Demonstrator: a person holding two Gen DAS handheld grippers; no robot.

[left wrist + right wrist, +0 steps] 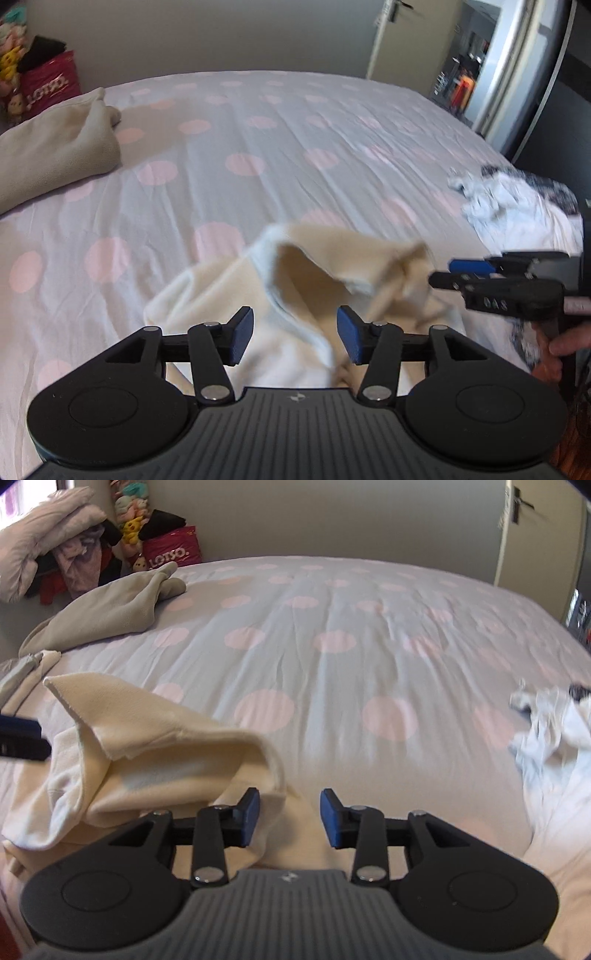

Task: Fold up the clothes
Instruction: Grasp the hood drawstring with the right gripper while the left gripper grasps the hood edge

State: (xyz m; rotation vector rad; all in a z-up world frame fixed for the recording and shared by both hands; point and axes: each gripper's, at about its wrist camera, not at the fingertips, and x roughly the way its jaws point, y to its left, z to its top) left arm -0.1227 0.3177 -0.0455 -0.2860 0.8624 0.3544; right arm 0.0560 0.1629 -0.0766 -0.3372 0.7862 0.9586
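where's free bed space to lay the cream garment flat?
The middle of the dotted bedsheet is bare, between the grey garment at far left and the white clothes pile at right. The near edge is crowded: the cream garment lies bunched under both open claws.

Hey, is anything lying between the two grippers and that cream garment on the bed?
Nothing visible is in the way. The cream garment lies crumpled right in front of the left gripper and right gripper, both with jaws open. The grey garment and white clothes lie well off to either side.
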